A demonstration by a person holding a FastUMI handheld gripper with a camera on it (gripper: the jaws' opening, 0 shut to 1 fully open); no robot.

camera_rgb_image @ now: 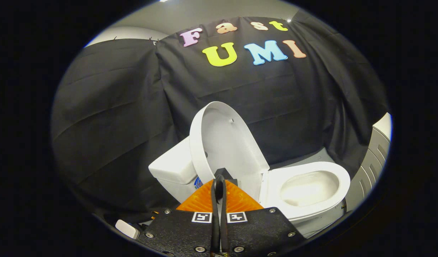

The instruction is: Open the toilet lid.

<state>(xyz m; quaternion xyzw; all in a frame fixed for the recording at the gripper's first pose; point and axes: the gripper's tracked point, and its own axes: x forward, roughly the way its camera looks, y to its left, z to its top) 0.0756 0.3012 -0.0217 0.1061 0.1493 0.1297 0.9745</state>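
looking along the gripper (219, 178): its two fingers are pressed together tip to tip, no gap visible between them, nothing held. toilet lid (224, 141) is raised, standing close to upright and leaning back toward the tank (172, 166), inner face turned toward the bowl. the fingertips sit just in front of the lid's lower edge, near where it hinges; cannot tell if they touch it or hang just short. lid rises beyond and above the tips, slightly left of centre over them. tank is behind the lid, left of the fingers. toilet seat (342, 182) is down on the bowl, ring and basin open to view, lying to the right of the fingers and beyond them, well clear of the tips. black cloth wall (115, 107) hangs behind the toilet. a small white object (127, 228) lies low on the left next to the gripper body; too little in view to identify.
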